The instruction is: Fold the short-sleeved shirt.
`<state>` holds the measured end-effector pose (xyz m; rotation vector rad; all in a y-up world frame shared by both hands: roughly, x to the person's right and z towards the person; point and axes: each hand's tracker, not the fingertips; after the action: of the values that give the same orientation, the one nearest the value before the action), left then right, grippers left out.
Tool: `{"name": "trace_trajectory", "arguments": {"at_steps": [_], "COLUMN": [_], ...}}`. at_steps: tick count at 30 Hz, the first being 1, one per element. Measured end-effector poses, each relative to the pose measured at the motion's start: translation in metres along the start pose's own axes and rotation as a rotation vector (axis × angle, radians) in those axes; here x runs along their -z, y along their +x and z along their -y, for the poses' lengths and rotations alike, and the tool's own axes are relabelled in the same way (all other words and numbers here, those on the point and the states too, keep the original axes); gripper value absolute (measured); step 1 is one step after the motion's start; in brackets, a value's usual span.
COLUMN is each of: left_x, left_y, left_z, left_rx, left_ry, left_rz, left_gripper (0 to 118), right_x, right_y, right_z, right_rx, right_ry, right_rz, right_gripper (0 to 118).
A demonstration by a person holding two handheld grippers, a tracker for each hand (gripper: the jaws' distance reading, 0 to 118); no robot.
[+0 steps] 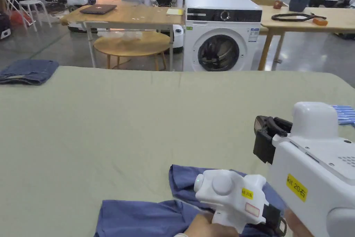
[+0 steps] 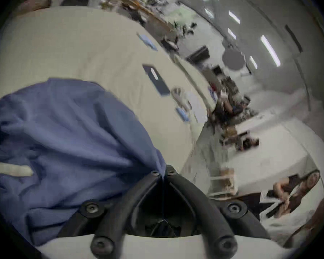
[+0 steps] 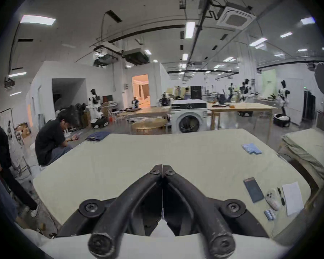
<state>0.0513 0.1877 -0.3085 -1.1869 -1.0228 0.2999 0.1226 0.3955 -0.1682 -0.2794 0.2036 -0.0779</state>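
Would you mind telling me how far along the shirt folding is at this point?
Early days. Done: nothing folded yet; the blue shirt lies crumpled at the near edge of the table. In hand: the left gripper is shut on a bunch of the shirt's cloth. The right gripper is shut on nothing, raised over bare table. Left: spreading the shirt flat, then all the folds.

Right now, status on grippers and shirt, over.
Left gripper shut on shirt edge. Right gripper shut, holding nothing, above the table. Shirt crumpled, unfolded, near table edge. Nothing in the way.
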Motion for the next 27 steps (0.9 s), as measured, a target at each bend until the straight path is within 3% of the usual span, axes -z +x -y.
{"name": "trace_trajectory", "arguments": {"at_steps": [4,5,6,7,8,10,12,13,14,15,17,19,27], "left_x": [0.011,0.001,-0.018,-0.038,-0.066,-0.127,-0.200,-0.233,-0.267,-0.294,-0.333,-0.355,-0.343], "left_y": [-0.017,-0.025,-0.032,-0.037,-0.041,-0.057,-0.062,-0.052,-0.050,-0.047,-0.039,-0.050,-0.089], "left_z": [0.029,0.032,0.032,0.032,0.033,0.036,0.051,0.066,0.084,0.102,0.137,0.163,0.217], "left_rx": [-0.149,-0.200,-0.256,-0.289,-0.311,-0.334,-0.330,-0.302,-0.249,-0.205,-0.212,-0.222,-0.318], "left_ry": [-0.013,0.026,0.091,0.162,0.238,0.392,0.487,0.538,0.601,0.660,0.720,0.628,0.486], "left_rz": [0.051,0.074,0.091,0.097,0.114,0.142,0.044,-0.028,-0.132,-0.258,-0.690,-0.815,-0.815], "left_gripper": [0,26,63,91,92,92,87,67,8,0,0,0,0], "right_x": [0.000,-0.001,-0.001,-0.001,0.000,0.000,0.004,0.006,0.009,0.011,0.018,0.022,0.033], "right_y": [0.016,0.017,0.018,0.018,0.018,0.021,0.024,0.027,0.028,0.029,0.034,0.033,0.008], "right_z": [0.008,0.009,0.010,0.010,0.009,0.011,0.016,0.019,0.023,0.027,0.035,0.039,0.041], "right_rx": [0.033,0.038,0.038,0.036,0.030,0.019,0.020,0.019,0.015,0.010,0.010,0.025,0.011], "right_ry": [-0.019,-0.020,-0.020,-0.022,-0.022,-0.018,-0.022,-0.026,-0.034,-0.048,-0.071,-0.097,-0.123], "right_rz": [0.029,0.033,0.032,0.031,0.033,0.034,0.043,0.043,0.047,0.058,0.067,0.066,0.003], "right_gripper": [0,0,0,0,0,0,0,0,0,0,0,0,0]}}
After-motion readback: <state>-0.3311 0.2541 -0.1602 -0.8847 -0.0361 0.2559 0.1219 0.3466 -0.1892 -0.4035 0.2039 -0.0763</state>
